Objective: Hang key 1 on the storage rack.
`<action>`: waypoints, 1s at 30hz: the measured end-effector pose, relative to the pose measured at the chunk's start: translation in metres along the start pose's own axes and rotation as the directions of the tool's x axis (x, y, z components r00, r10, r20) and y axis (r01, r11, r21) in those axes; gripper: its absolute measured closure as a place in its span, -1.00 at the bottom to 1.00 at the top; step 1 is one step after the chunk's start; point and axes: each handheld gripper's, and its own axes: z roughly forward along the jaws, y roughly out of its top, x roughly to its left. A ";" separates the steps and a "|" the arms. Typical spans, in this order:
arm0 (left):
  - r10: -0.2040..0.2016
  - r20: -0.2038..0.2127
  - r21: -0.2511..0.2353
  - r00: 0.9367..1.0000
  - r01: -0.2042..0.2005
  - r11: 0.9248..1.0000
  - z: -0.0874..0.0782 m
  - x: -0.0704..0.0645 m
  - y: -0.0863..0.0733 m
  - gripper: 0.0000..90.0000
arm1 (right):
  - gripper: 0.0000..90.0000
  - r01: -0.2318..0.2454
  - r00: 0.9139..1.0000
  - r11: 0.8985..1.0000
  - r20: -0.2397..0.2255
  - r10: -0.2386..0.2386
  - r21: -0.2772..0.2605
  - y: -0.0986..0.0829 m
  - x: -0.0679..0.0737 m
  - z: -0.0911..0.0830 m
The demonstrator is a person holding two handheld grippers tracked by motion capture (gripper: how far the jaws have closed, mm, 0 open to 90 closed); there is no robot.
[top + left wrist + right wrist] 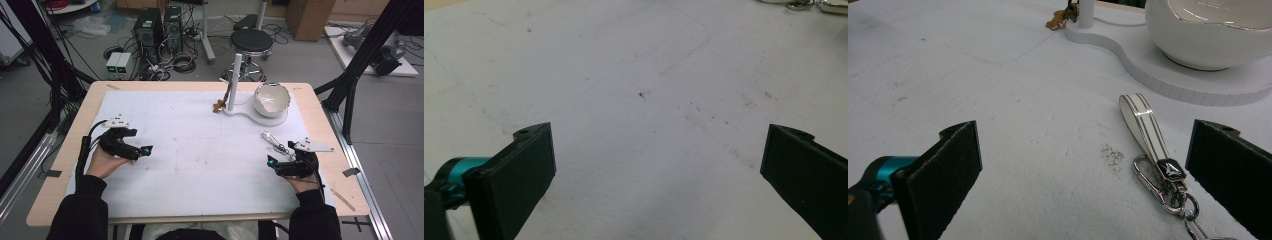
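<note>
while both of your grippers rest low on the white mat (200, 150) that covers the table (310, 92), nothing is held yet: the left gripper (659, 160) has its jaws standing wide apart over bare, scuffed mat, and the right gripper (1083, 165) has its jaws just as wide, with nothing between the pads.

the thing nearest your right gripper is the key fob (1148, 137), a white strap with thin grey stripes, a small dark badge and a silver carabiner clip (1160, 192). it lies flat on the mat just ahead of the right jaws, closer to one jaw than centred, so you would likely need to shift sideways before closing. in the high view the key fob (274, 142) sits just beyond your right gripper (272, 162), between it and the stand.

that stand is a white base (1168, 80) carrying a tilted white bowl (271, 99) with a metallic rim, and an upright white post (233, 82). a bunch of brass-coloured keys (218, 106) hangs at the post, which suggests the post serves as a hanger and the bowl as a drop spot; the fob probably belongs on one of them.

your left gripper (145, 150) sits well apart from all this, seemingly parked.

the badge on the fob carries a pale emblem, too small to read; faint lettering inside the bowl is not legible.
</note>
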 end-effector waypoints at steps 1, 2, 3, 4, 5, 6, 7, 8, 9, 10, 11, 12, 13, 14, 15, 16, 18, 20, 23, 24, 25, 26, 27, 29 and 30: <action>0.000 0.000 0.000 1.000 0.000 1.000 0.000 0.000 0.000 -0.96 | -0.99 0.000 1.000 1.000 0.000 0.000 0.000 0.000 0.000 0.000; -0.001 -0.003 0.001 1.000 0.001 1.000 -0.001 -0.001 -0.003 -0.96 | -0.99 0.003 1.000 1.000 0.001 -0.003 0.003 0.000 0.000 0.000; 0.003 -0.005 0.005 1.000 -0.003 1.000 -0.002 0.000 -0.005 -0.96 | -0.99 0.003 1.000 1.000 0.001 -0.003 0.003 0.000 0.000 0.000; 0.005 -0.009 0.009 1.000 -0.005 1.000 -0.004 0.000 -0.008 -0.96 | -0.99 -0.002 1.000 1.000 0.000 0.002 0.006 0.000 0.000 0.000; 0.001 -0.010 0.004 1.000 -0.001 1.000 -0.005 0.000 -0.011 -0.96 | -0.99 -0.002 1.000 1.000 0.000 0.002 0.006 0.000 0.000 0.000; 0.002 -0.014 0.002 1.000 -0.002 1.000 -0.006 0.000 -0.014 -0.96 | -0.99 -0.001 1.000 1.000 0.002 0.001 0.008 0.000 0.000 0.001; 0.001 -0.019 0.000 1.000 -0.001 1.000 -0.007 0.000 -0.016 -0.96 | -0.99 -0.001 1.000 1.000 0.002 0.001 0.008 0.000 0.000 0.001; -0.007 -0.020 -0.004 1.000 0.007 1.000 -0.009 0.001 -0.021 -0.96 | -0.99 0.002 1.000 1.000 0.002 -0.002 0.010 0.000 0.000 0.001; -0.007 -0.020 -0.004 1.000 0.007 1.000 -0.009 0.001 -0.021 -0.96 | -0.99 0.002 1.000 1.000 0.002 -0.002 0.010 0.000 0.000 0.001; -0.009 -0.019 0.001 1.000 0.009 1.000 -0.011 0.002 -0.023 -0.96 | -0.99 0.005 1.000 1.000 0.002 -0.006 0.010 0.000 0.000 0.001; -0.011 -0.017 -0.002 1.000 0.011 1.000 -0.012 0.002 -0.024 -0.96 | -0.99 0.005 1.000 1.000 0.002 -0.006 0.010 0.000 0.000 0.001; -0.010 -0.017 -0.014 1.000 0.010 1.000 -0.013 0.001 -0.025 -0.96 | -0.99 0.004 1.000 1.000 -0.001 -0.004 0.014 0.000 0.000 0.001; -0.008 -0.022 -0.022 1.000 0.007 1.000 -0.015 0.000 -0.027 -0.96 | -0.99 0.004 1.000 1.000 -0.001 -0.004 0.014 0.000 0.000 0.001; -0.006 -0.025 -0.022 1.000 0.006 1.000 -0.016 0.000 -0.028 -0.96 | -0.99 0.005 1.000 1.000 -0.001 -0.005 0.014 0.000 0.000 0.002; -0.007 -0.025 -0.021 1.000 0.007 1.000 -0.017 0.000 -0.030 -0.96 | -0.99 0.006 1.000 1.000 -0.001 -0.006 0.014 0.000 0.000 0.001; -0.011 -0.024 -0.025 1.000 0.011 1.000 -0.018 -0.001 -0.031 -0.96 | -0.99 0.006 1.000 1.000 -0.001 -0.006 0.014 -0.001 0.000 0.001; -0.007 -0.027 -0.027 1.000 0.006 1.000 -0.021 -0.002 -0.036 -0.96 | -0.99 0.006 1.000 1.000 -0.001 -0.006 0.015 -0.001 0.000 0.001; -0.016 -0.027 -0.041 1.000 0.015 0.999 -0.025 -0.003 -0.041 -0.96 | -0.99 0.008 1.000 1.000 0.000 -0.008 0.016 -0.001 0.000 0.001; -0.027 -0.031 -0.053 0.999 0.025 0.998 -0.028 -0.003 -0.045 -0.96 | -0.99 0.004 1.000 1.000 -0.002 -0.004 0.019 -0.001 0.001 0.002; -0.033 -0.035 -0.055 0.999 0.031 0.998 -0.030 -0.002 -0.048 -0.96 | -0.99 0.006 1.000 1.000 -0.002 -0.006 0.020 -0.001 0.001 0.002; -0.041 -0.037 -0.059 0.998 0.039 0.998 -0.031 -0.002 -0.050 -0.96 | -0.99 0.008 1.000 1.000 -0.001 -0.008 0.020 -0.001 0.000 0.002; -0.045 -0.037 -0.063 0.998 0.043 0.997 -0.033 -0.002 -0.052 -0.96 | -0.99 0.008 1.000 1.000 0.000 -0.008 0.023 -0.001 0.000 0.002; -0.045 -0.037 -0.063 0.998 0.043 0.997 -0.033 -0.002 -0.052 -0.96 | -0.99 0.008 1.000 1.000 0.000 -0.008 0.023 -0.001 0.000 0.002; -0.048 -0.041 -0.068 0.998 0.045 0.997 -0.034 -0.003 -0.055 -0.96 | -0.99 0.009 1.000 1.000 -0.001 -0.009 0.023 -0.001 0.001 0.003; -0.054 -0.043 -0.074 0.998 0.050 0.996 -0.036 -0.004 -0.058 -0.96 | -0.99 0.007 1.000 1.000 -0.002 -0.007 0.026 -0.001 0.001 0.003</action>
